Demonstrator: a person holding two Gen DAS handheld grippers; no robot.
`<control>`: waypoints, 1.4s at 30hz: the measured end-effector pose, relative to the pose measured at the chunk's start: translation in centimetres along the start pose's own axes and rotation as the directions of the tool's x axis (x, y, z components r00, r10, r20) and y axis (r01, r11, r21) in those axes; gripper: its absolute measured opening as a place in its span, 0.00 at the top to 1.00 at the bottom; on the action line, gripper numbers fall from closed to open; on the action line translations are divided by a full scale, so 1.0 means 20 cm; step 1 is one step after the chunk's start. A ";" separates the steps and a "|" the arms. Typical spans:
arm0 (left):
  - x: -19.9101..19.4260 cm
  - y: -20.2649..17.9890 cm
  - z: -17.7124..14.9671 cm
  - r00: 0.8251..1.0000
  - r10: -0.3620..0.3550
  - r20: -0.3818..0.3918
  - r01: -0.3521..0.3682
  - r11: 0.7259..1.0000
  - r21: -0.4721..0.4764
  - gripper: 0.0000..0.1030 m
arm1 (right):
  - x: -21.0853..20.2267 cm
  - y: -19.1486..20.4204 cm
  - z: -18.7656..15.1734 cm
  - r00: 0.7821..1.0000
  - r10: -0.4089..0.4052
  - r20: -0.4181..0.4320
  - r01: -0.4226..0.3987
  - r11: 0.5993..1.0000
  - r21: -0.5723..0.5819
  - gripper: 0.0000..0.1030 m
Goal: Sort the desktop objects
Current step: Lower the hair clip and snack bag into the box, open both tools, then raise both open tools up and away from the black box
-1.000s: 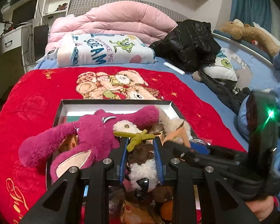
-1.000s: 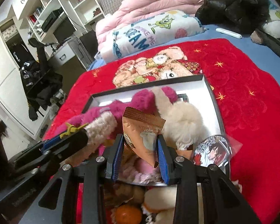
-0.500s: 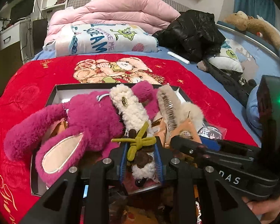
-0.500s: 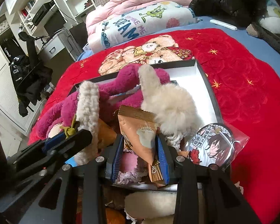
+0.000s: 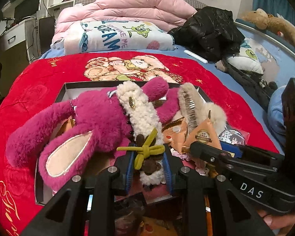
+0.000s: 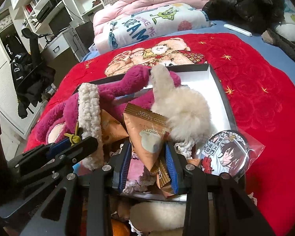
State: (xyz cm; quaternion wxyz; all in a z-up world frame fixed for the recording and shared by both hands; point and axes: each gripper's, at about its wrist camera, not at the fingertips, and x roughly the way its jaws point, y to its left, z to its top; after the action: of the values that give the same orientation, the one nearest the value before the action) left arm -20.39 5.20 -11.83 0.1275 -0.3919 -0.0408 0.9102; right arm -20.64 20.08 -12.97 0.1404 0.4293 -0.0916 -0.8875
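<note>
A shallow black-and-white box (image 5: 68, 86) (image 6: 214, 74) lies on the red blanket, piled with things. My left gripper (image 5: 148, 163) is shut on a cream fuzzy hair clip (image 5: 139, 110) with an olive bow, lying across a magenta plush bear (image 5: 88, 122). My right gripper (image 6: 148, 163) is shut on an orange snack packet (image 6: 147, 135), low over the box beside a cream fluffy plush (image 6: 182, 110). The bear (image 6: 125, 86) and the clip (image 6: 89, 110) also show in the right wrist view. The left gripper's fingers (image 6: 68, 149) show at left there.
A round anime badge in a plastic bag (image 6: 228, 151) lies at the box's right edge. More snack packets (image 5: 202, 133) lie in the box. The red blanket (image 5: 39, 82) covers the bed; a folded white blanket (image 5: 118, 37), pink duvet and black jacket (image 5: 208, 31) lie behind.
Both grippers have lowered toward the box with their loads. The fuzzy clip now lies across the magenta bear, and the snack packet sits lower among the things in the box.
</note>
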 end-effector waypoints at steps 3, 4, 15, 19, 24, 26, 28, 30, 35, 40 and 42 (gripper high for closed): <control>0.00 0.00 -0.01 1.000 0.007 -0.003 -0.007 1.000 0.006 0.71 | 0.00 0.00 0.00 1.000 0.002 0.000 -0.002 1.000 0.004 0.67; 0.01 0.01 0.00 1.000 0.008 -0.004 -0.008 1.000 0.005 0.69 | 0.00 0.00 0.00 1.000 0.002 0.000 -0.002 1.000 0.005 0.67; 0.01 0.03 -0.02 0.999 0.042 -0.028 -0.042 0.999 -0.009 0.68 | 0.00 -0.01 0.00 1.000 0.000 0.006 0.000 1.000 0.005 0.67; 0.01 0.02 -0.02 0.998 0.048 -0.032 -0.048 0.999 -0.001 0.68 | 0.00 0.00 0.00 1.000 0.002 0.006 -0.002 1.000 0.007 0.67; 0.02 0.01 -0.01 0.998 0.060 -0.037 -0.060 0.998 0.007 0.68 | 0.00 -0.01 0.00 1.000 0.001 0.006 -0.001 1.000 0.006 0.67; 0.03 0.01 0.00 0.997 0.065 -0.046 -0.064 0.998 0.015 0.65 | -0.01 -0.01 0.00 1.000 0.003 0.006 -0.003 1.000 0.008 0.67; 0.03 0.01 0.01 0.992 0.118 -0.052 -0.117 0.993 0.018 0.53 | 0.00 -0.01 0.01 1.000 0.013 0.003 -0.013 1.000 0.012 0.59; 0.02 0.04 0.02 0.989 0.137 -0.055 -0.137 0.990 -0.008 0.39 | -0.01 -0.01 0.01 1.000 0.017 0.002 -0.017 1.000 0.019 0.57; -0.02 0.15 0.03 0.995 0.087 -0.057 -0.093 0.989 -0.118 0.18 | -0.02 -0.06 0.03 1.000 0.029 0.012 -0.030 0.996 0.081 0.22; -0.07 0.15 0.06 0.994 0.101 -0.031 -0.104 0.988 -0.116 0.07 | -0.05 -0.11 0.05 0.999 0.048 0.023 -0.051 0.988 0.145 0.00; -0.08 0.15 0.06 0.993 0.116 -0.024 -0.118 0.987 -0.105 0.07 | -0.06 -0.12 0.05 0.998 0.062 0.025 -0.065 0.987 0.148 0.00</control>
State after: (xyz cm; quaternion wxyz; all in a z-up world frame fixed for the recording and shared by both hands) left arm -20.71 1.94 -10.41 0.0532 -0.4081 -0.0647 0.9091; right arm -21.15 22.66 -12.20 0.1353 0.4265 -0.1723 -0.8776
